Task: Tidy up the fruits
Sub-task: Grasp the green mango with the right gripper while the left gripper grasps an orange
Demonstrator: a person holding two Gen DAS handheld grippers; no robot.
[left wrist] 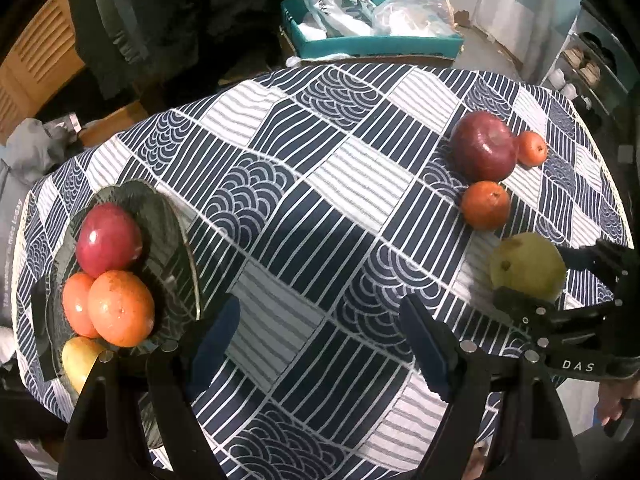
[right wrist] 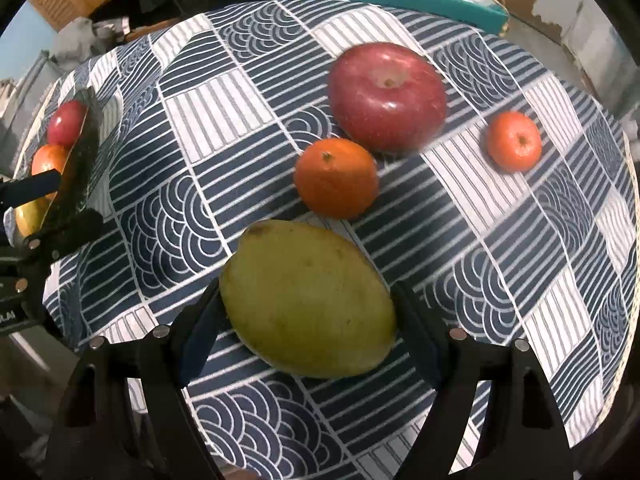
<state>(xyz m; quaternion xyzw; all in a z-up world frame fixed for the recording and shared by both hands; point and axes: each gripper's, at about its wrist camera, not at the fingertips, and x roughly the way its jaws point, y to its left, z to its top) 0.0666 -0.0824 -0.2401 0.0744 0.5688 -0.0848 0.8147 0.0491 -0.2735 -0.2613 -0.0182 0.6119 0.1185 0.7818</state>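
Green-yellow mango [right wrist: 310, 300]: it lies on the patterned tablecloth [right wrist: 248, 128], between the fingers of my right gripper [right wrist: 308, 320], which I hold spread wide around it; I cannot tell whether the pads touch its skin.
Step in hand: I judge it to be closing on the mango so I can carry it to the dark glass plate [left wrist: 176, 240].
Grip advice: I want the pads on the mango's broad flanks, squeezing gently since ripe fruit bruises and may slip.
Left gripper [left wrist: 320, 340]: spread apart and holding nothing, just beside the plate.
Plate contents: red apple [left wrist: 109, 240], two oranges [left wrist: 120, 308] and a yellow fruit [left wrist: 80, 360]; space is tight.
Still waiting: big apple [right wrist: 387, 96], near tangerine [right wrist: 336, 178], far tangerine [right wrist: 514, 141].
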